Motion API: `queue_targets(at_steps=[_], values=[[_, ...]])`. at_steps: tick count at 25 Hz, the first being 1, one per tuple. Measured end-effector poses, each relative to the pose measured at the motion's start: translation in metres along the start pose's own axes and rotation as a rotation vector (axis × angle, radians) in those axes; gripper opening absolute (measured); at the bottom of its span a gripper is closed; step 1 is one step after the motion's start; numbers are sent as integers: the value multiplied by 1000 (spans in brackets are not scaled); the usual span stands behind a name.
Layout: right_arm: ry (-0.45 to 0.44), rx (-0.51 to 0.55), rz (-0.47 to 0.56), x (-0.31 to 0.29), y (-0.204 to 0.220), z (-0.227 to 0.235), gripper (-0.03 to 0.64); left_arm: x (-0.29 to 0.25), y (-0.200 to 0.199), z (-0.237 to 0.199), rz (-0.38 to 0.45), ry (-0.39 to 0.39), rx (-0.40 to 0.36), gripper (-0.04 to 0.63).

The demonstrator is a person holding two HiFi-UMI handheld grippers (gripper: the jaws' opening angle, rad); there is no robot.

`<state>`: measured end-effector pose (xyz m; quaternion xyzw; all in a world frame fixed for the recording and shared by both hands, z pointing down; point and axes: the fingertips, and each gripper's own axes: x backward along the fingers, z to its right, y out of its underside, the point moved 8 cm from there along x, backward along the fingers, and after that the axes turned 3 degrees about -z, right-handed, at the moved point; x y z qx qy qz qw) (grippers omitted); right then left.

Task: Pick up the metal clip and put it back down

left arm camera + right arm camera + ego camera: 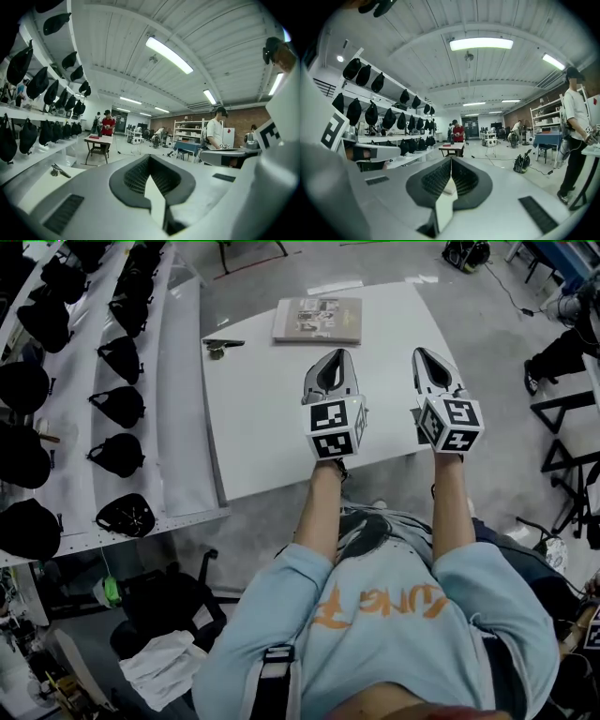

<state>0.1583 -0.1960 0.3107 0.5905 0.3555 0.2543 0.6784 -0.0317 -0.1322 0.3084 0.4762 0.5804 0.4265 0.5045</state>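
A white tabletop (267, 442) fills the middle of the workshop floor, with long shelves (80, 427) of dark bags (117, 454) running along its left side. I hold both claws over the near half of the tabletop. The left claw (339, 355) and the right claw (420, 353) sit side by side and point toward the far edge. Each claw's own view shows its jaws pressed together with nothing between them, so both are closed and empty. A book (318, 320) lies flat at the far edge, ahead of the left claw. The metal clip (221, 345) rests on the far left corner of the tabletop, just left of the book and well apart from both claws. From how things lie, I judge that either the pick-up has not begun or the clip is already back down. The pictures do not say which. If it is unstarted, the reach, the grasp, the lift and the set-down all remain.
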Motion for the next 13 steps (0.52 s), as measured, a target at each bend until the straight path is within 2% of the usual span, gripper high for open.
queue_targets(at_steps=[7, 13], values=[[26, 13, 24, 25, -4, 25, 31, -2, -6, 30, 3, 16, -30, 9], [40, 26, 62, 54, -9, 12, 31, 26, -8, 38, 26, 31, -47, 9]])
